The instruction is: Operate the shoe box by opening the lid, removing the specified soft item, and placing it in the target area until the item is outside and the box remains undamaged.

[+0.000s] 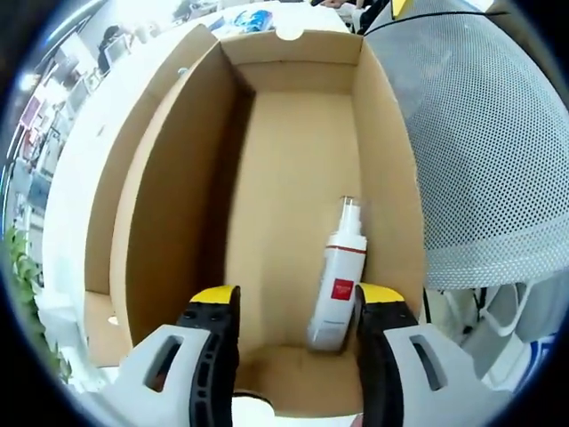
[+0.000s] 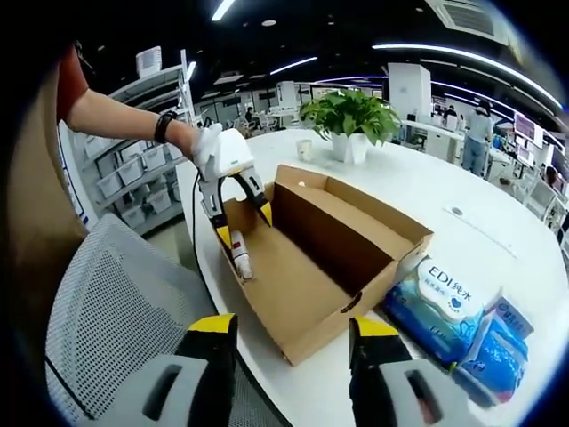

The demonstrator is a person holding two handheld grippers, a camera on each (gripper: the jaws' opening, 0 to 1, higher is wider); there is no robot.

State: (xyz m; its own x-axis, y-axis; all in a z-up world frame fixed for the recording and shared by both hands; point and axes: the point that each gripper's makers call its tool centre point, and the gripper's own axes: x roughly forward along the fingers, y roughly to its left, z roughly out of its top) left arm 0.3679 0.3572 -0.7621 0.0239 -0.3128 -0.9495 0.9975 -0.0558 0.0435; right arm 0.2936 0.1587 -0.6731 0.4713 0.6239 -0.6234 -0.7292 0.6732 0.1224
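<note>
The brown cardboard shoe box (image 1: 178, 178) (image 2: 338, 240) stands open on a white table, lid folded back. A white spray bottle with a red label (image 1: 336, 280) (image 2: 240, 253) lies inside on the box floor near one end. My left gripper (image 1: 298, 307) (image 2: 238, 203) hangs open over that end of the box, jaws either side of the bottle's base and above it. My right gripper (image 2: 289, 334) is open and empty, back from the box's near corner. A blue and white pack of wet wipes (image 2: 442, 294) lies on the table beside the box.
A grey mesh chair (image 1: 480, 133) (image 2: 116, 311) stands against the table edge. A second blue packet (image 2: 498, 342) lies by the wipes. A potted plant (image 2: 351, 120) and a small cup (image 2: 305, 149) stand on the white table (image 2: 462, 213) beyond the box. A person's arm (image 2: 124, 111) holds the left gripper.
</note>
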